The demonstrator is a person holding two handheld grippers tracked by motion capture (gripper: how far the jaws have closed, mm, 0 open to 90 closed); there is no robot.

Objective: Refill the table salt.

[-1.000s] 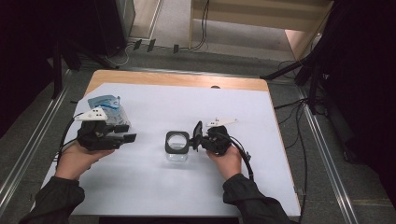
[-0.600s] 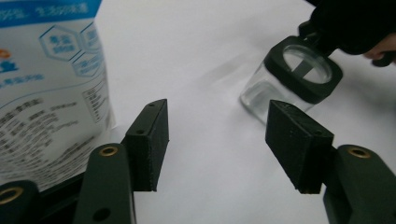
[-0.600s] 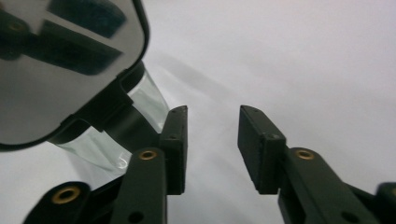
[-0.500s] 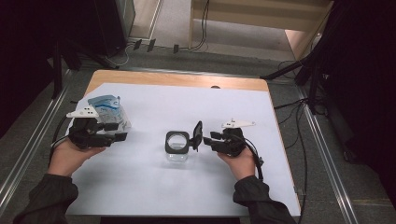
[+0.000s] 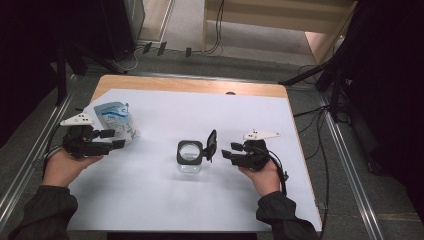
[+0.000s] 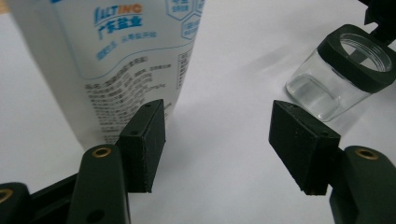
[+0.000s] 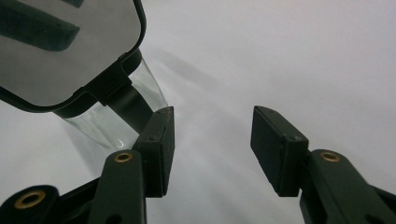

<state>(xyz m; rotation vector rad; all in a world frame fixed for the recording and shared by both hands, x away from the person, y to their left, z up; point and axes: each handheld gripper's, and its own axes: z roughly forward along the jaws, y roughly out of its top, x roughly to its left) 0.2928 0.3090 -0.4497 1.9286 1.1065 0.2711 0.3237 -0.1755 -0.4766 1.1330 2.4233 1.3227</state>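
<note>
**Jar lid open, both grippers empty, salt pouch next to the left one**

Table (image 5: 150, 210): white sheet over a wooden top; work area uncluttered.

Salt pouch (image 5: 116, 120): soft white-and-blue printed bag standing at the left side of the sheet, well apart from the jar. In the left gripper view its lower wall (image 6: 116, 65) sits just beyond the left-hand pad. Judgement: light, pliable film, somewhat slick; contents will shift and the body will buckle under a hard squeeze. Best hold looks like the upper flat part near the seal, pinched across its thin side.

Glass jar (image 5: 190, 157): small, clear, square-shouldered, upright at table centre, black collar, hinged black lid (image 5: 212, 144) standing open on its right side. Judgement: rigid, smooth, breakable, easily tipped; grip across the collar rather than bare glass or the lid.

Left gripper (image 5: 116, 140): jaws have just been opening; spread, nothing between the pads, pouch beside them, not held.

Right gripper (image 5: 226, 151): jaws have just been opening; parted and empty, close to the right of the lid, clear of it.
</note>
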